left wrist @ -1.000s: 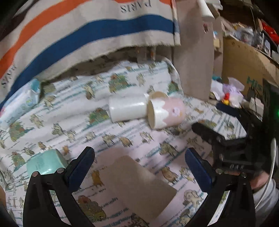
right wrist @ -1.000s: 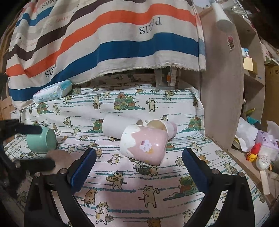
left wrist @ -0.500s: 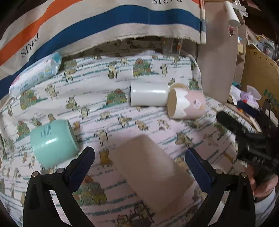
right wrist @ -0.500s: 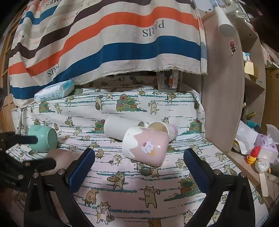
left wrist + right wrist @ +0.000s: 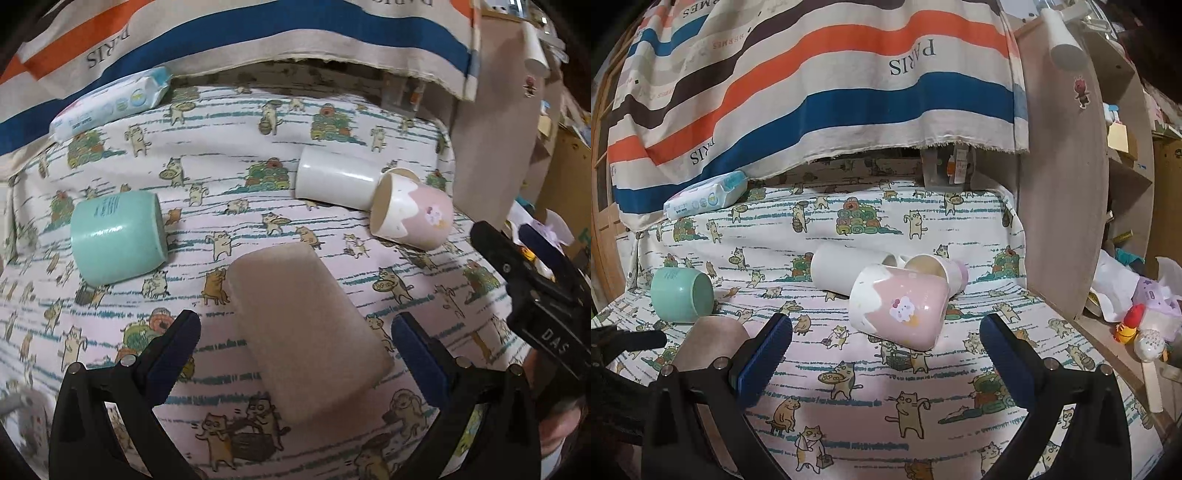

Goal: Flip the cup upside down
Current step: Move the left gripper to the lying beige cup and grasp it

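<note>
Several cups lie on their sides on the cat-print cloth (image 5: 229,147). A brown cup (image 5: 303,336) lies between the fingers of my open left gripper (image 5: 295,343). A mint green cup (image 5: 114,236) lies to its left, a white cup (image 5: 332,181) and a pink-and-cream cup (image 5: 413,218) farther back right. In the right wrist view the pink cup (image 5: 901,306) lies just ahead of my open, empty right gripper (image 5: 886,350), with the white cup (image 5: 846,269), a second pink cup (image 5: 942,269) behind it, the green cup (image 5: 681,295) and the brown cup (image 5: 705,343) to the left.
A wet-wipes pack (image 5: 110,103) lies at the back left under a striped cloth (image 5: 812,92). A wooden panel (image 5: 1060,184) and cluttered shelves (image 5: 1137,314) stand to the right. The right gripper's body (image 5: 535,295) shows at the left view's right edge.
My left gripper has pulled back and swung left, so the brown cup now sits between its fingers and the green cup is in full view. The right gripper has barely moved.
</note>
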Demonstrator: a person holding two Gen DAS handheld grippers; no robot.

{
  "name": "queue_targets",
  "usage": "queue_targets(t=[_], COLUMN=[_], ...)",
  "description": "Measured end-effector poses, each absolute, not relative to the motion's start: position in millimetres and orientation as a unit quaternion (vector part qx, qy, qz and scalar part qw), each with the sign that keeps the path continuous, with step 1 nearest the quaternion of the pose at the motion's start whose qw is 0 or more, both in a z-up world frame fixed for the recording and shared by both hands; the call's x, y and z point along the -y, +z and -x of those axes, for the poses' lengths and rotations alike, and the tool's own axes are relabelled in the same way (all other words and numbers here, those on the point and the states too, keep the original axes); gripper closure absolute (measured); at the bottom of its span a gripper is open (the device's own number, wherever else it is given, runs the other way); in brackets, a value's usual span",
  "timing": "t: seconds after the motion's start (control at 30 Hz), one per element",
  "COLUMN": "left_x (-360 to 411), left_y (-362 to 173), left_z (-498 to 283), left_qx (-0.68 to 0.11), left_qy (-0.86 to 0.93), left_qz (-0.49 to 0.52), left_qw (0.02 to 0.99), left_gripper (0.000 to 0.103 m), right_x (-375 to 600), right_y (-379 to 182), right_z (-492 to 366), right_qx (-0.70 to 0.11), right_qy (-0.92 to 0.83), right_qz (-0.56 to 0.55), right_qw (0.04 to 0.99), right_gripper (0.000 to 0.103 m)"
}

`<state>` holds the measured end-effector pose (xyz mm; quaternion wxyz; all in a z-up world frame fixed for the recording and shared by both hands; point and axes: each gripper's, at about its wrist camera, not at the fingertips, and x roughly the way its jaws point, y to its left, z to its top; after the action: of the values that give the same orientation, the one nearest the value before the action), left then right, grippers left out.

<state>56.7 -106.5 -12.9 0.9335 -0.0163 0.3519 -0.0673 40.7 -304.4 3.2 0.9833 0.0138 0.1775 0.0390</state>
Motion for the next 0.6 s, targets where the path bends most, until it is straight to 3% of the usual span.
queue_targets(t=[0.53, 0.6], left_x=[117.8, 117.1], left_y=[-33.7, -35.0], left_z=[-77.4, -79.1], left_qx=[-0.378, -0.382], left_qy=[-0.047, -0.051], left_qz=[0.024, 0.026], left_qw=[0.924, 0.922], left_gripper=[0.000, 0.006], right_x=[311.8, 311.8], right_y=[1.7, 1.6], right_z=[-43.6, -43.8], right_qx=[-0.185, -0.187], right_qy=[0.022, 0.023], right_qz=[-0.026, -0.026], right_qw=[0.982, 0.982], right_gripper=[0.001, 0.001])
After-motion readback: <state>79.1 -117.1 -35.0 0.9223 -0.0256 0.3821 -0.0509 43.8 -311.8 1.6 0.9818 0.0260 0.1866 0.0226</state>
